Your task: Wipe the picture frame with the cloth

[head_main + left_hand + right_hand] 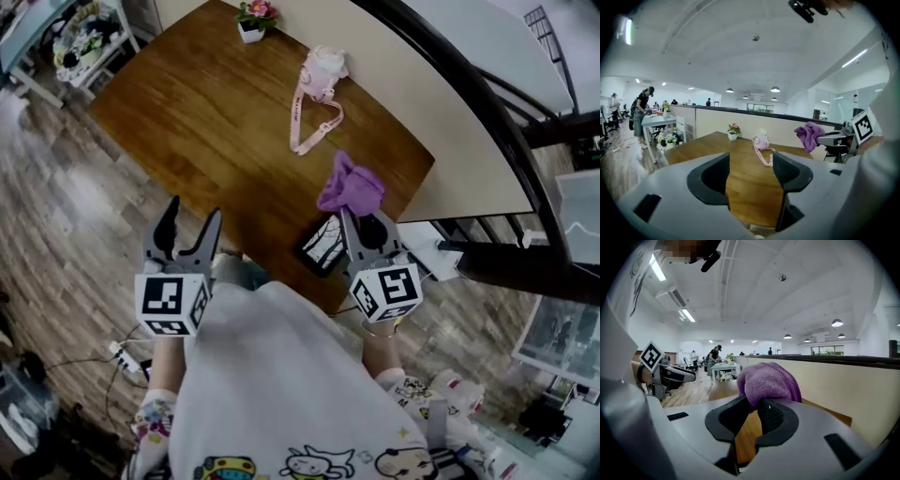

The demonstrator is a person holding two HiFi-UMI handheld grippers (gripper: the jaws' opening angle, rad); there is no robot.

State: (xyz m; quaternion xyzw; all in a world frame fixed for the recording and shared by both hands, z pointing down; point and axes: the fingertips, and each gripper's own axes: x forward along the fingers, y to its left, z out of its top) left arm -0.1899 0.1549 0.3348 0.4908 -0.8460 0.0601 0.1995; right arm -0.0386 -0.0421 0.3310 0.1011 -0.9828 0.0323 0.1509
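A purple cloth [351, 185] hangs bunched from my right gripper [362, 225], which is shut on it above the table's near right corner. In the right gripper view the cloth [768, 383] bulges up out of the jaws. A small dark picture frame [322, 246] lies flat on the wooden table [206, 131] near its front edge, just left of the right gripper and partly under it. My left gripper [186, 234] hovers open and holds nothing, off the table's near edge, over the floor. From the left gripper view the cloth [809, 135] shows at right.
A pink pouch [323, 73] with a long strap [314, 127] lies at the table's far side. A small potted flower [254, 19] stands at the far edge. A beige partition [450, 122] and dark railing run along the right. Cables and a power strip [127, 357] lie on the floor.
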